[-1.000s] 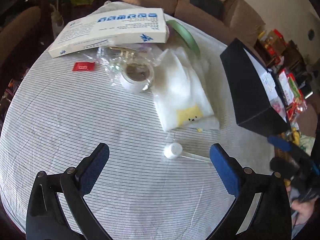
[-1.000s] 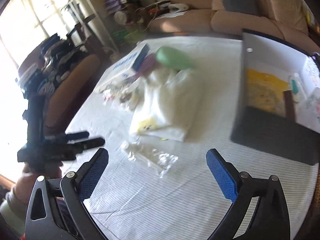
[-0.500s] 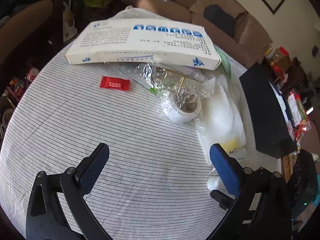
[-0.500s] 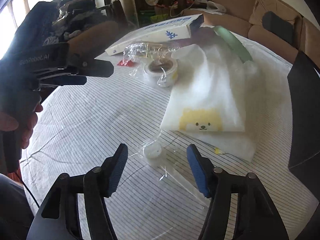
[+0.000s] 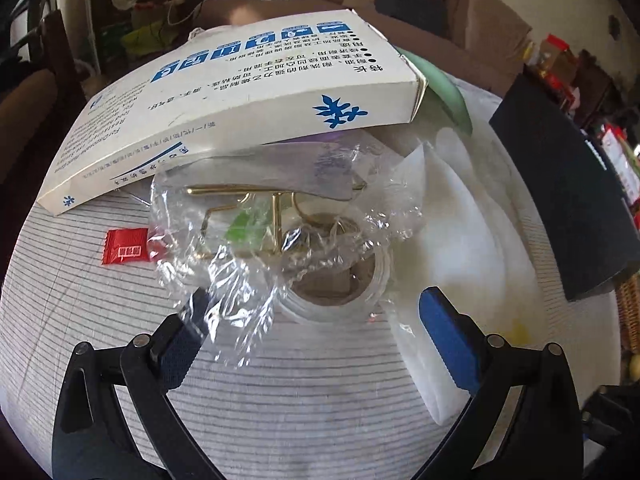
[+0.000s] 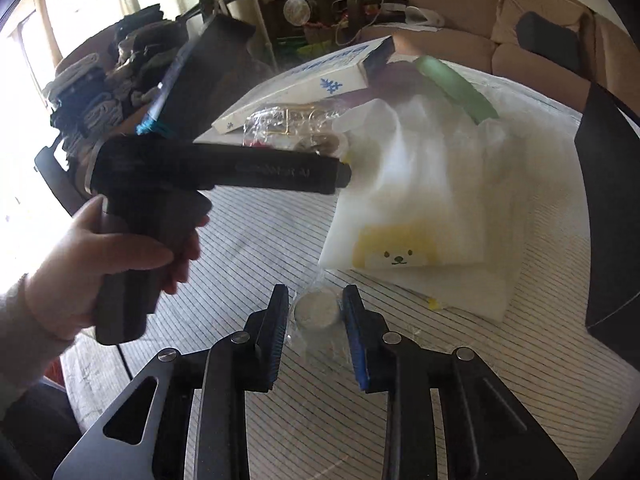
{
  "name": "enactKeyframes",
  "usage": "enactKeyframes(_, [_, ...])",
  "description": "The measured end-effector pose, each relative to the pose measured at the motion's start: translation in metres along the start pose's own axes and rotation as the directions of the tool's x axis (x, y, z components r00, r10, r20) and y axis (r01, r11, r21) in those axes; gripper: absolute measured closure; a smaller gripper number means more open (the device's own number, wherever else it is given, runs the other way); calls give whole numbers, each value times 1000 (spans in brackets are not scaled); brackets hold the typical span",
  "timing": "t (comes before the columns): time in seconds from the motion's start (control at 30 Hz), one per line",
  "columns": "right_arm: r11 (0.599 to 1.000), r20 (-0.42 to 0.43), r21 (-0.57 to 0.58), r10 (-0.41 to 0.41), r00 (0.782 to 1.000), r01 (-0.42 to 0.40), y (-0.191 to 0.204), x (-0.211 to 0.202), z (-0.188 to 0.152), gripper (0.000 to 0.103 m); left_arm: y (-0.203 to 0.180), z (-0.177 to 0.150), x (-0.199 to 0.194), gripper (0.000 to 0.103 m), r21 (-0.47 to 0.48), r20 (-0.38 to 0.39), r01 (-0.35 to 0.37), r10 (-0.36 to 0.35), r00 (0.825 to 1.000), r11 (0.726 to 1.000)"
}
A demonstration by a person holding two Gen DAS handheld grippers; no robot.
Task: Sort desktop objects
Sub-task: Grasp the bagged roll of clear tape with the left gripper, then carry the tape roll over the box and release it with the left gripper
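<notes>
R hand-held gripper: blue pads pinching a small clear-wrapped bottle w/ white cap, sitting on the striped counter. Just beyond, white bag w/ yellow bear print lies flat. Person's L hand grips the other tool's black handle, left of centre.

L hand-held gripper: fingers spread wide, low over counter, either side of a tape roll; crinkled clear plastic bag w/ gold wire pieces drapes over the roll and the L pad. Red sachet just left of the plastic. Farther back, a long white box w/ blue print overhangs the plastic bag; green item behind it. Black box at far right edge of counter.
</notes>
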State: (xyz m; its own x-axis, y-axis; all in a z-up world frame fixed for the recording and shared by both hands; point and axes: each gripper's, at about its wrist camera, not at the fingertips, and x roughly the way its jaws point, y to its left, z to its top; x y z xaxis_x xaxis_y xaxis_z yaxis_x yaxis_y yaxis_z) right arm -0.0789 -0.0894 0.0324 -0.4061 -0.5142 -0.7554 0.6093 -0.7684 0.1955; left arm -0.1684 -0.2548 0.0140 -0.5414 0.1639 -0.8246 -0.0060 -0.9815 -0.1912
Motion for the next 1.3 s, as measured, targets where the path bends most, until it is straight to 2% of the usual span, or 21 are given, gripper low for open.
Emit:
enactKeyframes(0.07, [1000, 16, 17, 6, 1000, -6, -5, -11, 2, 75, 2, 3, 2, 17, -16, 22, -4, 4, 1000, 1000])
enactKeyframes(0.1, [1000, 24, 22, 6, 1000, -7, -7, -15, 3, 75, 4, 5, 0, 35, -24, 32, 5, -4, 999, 1000])
enactKeyframes(0.17, [999, 26, 37, 9, 1000, -10, -10, -20, 6, 75, 5, 7, 0, 42, -38, 31, 29, -27, 999, 999])
enactKeyframes(0.27, [998, 34, 57, 7, 999, -9, -14, -29, 7, 75, 8, 3, -4, 42, -43, 15, 39, -38, 999, 998])
enactKeyframes(0.47, [997, 64, 83, 1, 998, -6, -18, -56, 5, 75, 15, -22, -39, 42, -57, -80, 61, -65, 995, 997])
enactKeyframes(0.67, [994, 122, 108, 7, 992, -20, -25, -100, 6, 75, 2, -52, -110, 42, -34, -40, 118, -120, 992, 992])
enactKeyframes(0.8, [994, 150, 111, -2, 989, -15, -29, -131, 6, 75, -26, -54, -147, 42, -3, -31, 165, -165, 986, 986])
enactKeyframes(0.93, [990, 168, 138, -26, 985, 2, -45, -164, 4, 75, -74, -30, -168, 42, 34, -27, 242, -241, 970, 970])
enactKeyframes(1.03, [982, 178, 190, -51, 983, 16, -69, -188, 5, 75, -124, 0, -170, 42, 95, -34, 272, -270, 962, 957])
enactKeyframes(1.17, [959, 164, 277, -109, 980, 60, -123, -212, 20, 75, -192, 47, -159, 42, 151, -40, 296, -294, 955, 943])
enactKeyframes(1.3, [921, 168, 383, -140, 976, 67, -193, -229, 45, 75, -249, 97, -126, 42, 160, -61, 326, -320, 945, 932])
